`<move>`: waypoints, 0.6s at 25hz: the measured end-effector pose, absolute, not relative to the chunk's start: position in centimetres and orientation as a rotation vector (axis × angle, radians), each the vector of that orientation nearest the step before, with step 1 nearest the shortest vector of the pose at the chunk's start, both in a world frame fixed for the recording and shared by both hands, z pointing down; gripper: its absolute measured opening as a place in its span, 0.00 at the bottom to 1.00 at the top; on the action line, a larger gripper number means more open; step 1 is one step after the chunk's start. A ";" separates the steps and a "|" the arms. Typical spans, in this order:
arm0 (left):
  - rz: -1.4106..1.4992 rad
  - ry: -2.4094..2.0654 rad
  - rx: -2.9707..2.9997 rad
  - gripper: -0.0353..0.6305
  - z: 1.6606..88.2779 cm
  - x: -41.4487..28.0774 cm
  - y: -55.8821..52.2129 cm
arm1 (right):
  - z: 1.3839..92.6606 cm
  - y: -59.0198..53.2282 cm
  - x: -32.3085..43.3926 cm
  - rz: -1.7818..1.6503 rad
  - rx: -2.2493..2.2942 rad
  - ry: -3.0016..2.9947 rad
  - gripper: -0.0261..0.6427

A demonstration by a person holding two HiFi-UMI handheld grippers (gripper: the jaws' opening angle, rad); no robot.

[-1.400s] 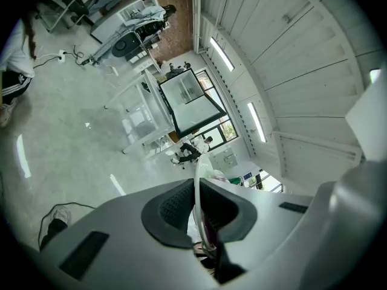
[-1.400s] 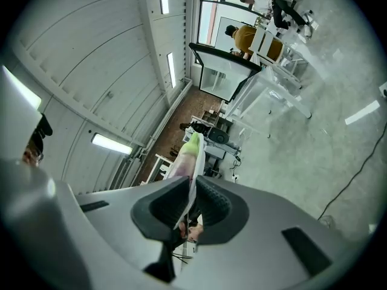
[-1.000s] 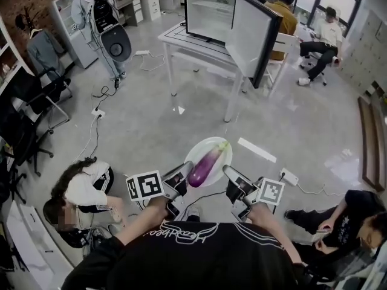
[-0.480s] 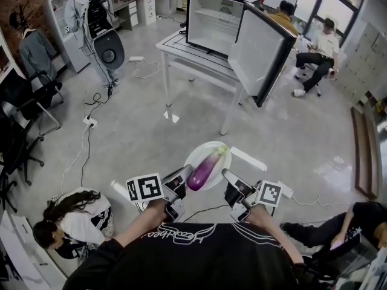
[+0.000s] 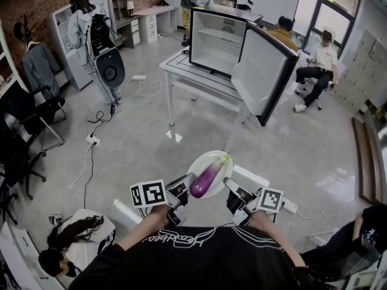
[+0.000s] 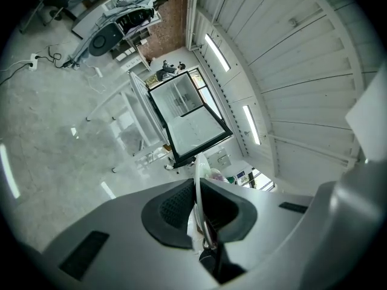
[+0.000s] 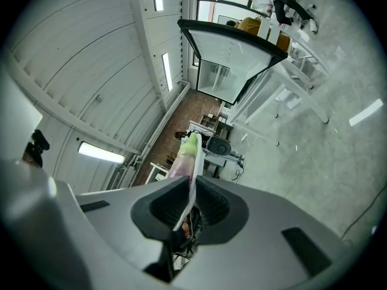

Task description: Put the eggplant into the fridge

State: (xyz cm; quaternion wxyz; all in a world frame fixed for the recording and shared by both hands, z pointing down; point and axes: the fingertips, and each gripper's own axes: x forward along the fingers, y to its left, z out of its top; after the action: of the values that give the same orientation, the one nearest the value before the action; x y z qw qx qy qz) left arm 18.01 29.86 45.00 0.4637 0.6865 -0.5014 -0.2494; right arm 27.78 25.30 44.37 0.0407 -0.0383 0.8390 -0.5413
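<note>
From our head view, a person [image 5: 92, 32] with a dark pack stands far out at 10 o'clock, and another person [image 5: 68, 246] sits on the floor at 8 o'clock.

Our left gripper [image 5: 186, 183] sits just left of centre. Its jaws are clamped on the 7 o'clock rim of a white plate [image 5: 202, 159], and the left gripper view shows that thin rim pinched edge-on between the ribbed pads.

The eggplant [image 5: 208, 177] lies on the plate, purple, with its green stem end pointing to 1 o'clock. We hold the plate in the air above the grey floor [image 5: 139, 132], between the two grippers and well short of the fridge.

The fridge [image 5: 216, 41] stands at 12 o'clock on a white bench [image 5: 179, 58], its inside bare and white. Its door [image 5: 260, 74] hangs wide open toward 1 o'clock.

Our right gripper [image 5: 228, 183] has its jaws closed on the plate's 4 o'clock rim. In the right gripper view the rim runs between the pads, with the eggplant rising beyond it.

Two people [image 5: 320, 53] sit at 2 o'clock, beyond the open door.
</note>
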 end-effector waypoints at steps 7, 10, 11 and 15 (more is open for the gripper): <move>-0.632 -1.245 1.681 0.09 44.7 17.1 29.2 | 43.8 24.4 26.9 -1.629 -0.097 2.579 0.07; -0.632 -1.257 1.684 0.09 44.9 16.7 28.7 | 43.9 24.0 26.5 -1.620 -0.072 2.586 0.07; -0.628 -1.261 1.685 0.09 45.0 16.5 28.4 | 44.0 23.7 26.3 -1.625 -0.069 2.586 0.07; -0.616 -1.266 1.676 0.09 45.4 15.1 26.5 | 44.6 21.7 24.8 -1.642 -0.058 2.593 0.07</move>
State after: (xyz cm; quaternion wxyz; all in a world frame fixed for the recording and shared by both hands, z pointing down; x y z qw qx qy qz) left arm 15.06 26.50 45.44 0.4585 0.6804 -0.5142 -0.2501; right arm 24.81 21.71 44.56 0.0358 -0.0190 0.8441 -0.5346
